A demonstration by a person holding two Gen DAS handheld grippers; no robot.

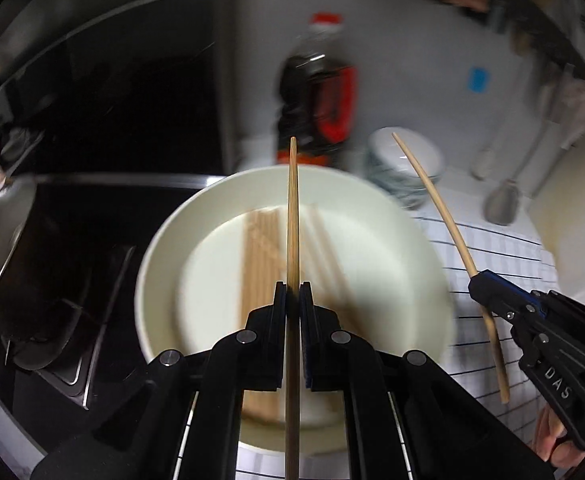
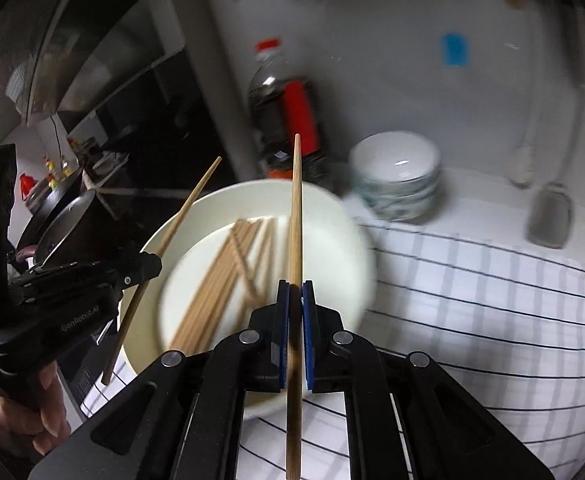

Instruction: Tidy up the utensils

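Above the white plate [image 1: 156, 280], each gripper pinches one chopstick at mid-length: left gripper [image 1: 292, 300] on the left chopstick [image 1: 292, 208], right gripper [image 2: 295, 300] on the right chopstick [image 2: 295, 208]. Loose chopsticks [image 2: 220, 280] lie on the plate. Both held sticks run lengthwise toward 12 o'clock, tips forward. Recommended: keep the grip firm and align both tips before pairing.

dim indoor light | background motion-blurred | fisheye edges warped, dark | fingers [image 1: 280, 312] sharp
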